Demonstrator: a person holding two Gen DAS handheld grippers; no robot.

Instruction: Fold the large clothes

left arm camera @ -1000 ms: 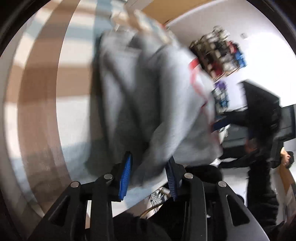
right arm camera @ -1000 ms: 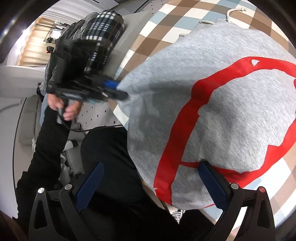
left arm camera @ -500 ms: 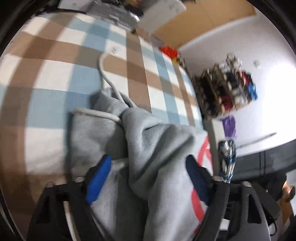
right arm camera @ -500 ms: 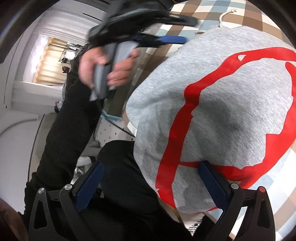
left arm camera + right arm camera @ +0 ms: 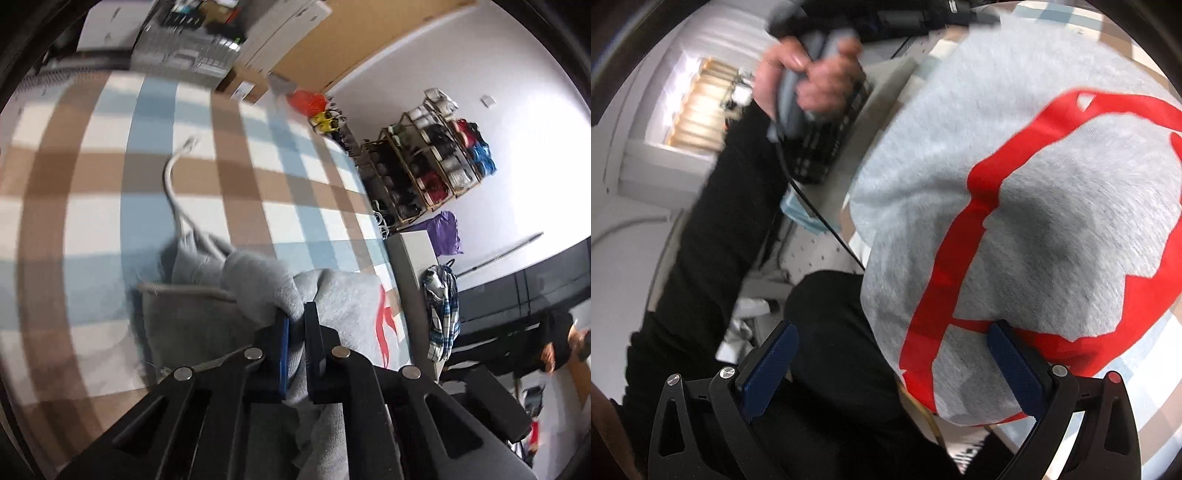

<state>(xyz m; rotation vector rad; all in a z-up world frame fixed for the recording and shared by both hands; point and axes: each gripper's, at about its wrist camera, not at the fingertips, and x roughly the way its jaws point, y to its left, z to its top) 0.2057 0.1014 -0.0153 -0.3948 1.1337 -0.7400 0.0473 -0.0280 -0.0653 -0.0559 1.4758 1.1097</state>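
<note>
Grey hoodie (image 5: pixel 332 295) fold pinched by left gripper (image 5: pixel 294 345); right gripper (image 5: pixel 892 369) jaws apart

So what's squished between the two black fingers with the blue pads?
A bunched fold of the grey fleece hoodie with the red print sits pinched in the left tool, seen in the left wrist view. Its white drawstring trails onto the checked cloth beyond.

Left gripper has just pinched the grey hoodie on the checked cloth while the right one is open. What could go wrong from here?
1. The left gripper pinches a thick bunched fold of the grey hoodie, so it may lift several layers and undo the fold.
2. The drawstring trails loose across the checked cloth and could end up sticking out.
3. The open right gripper holds nothing at the hoodie's overhanging edge, which may slide off.
</note>
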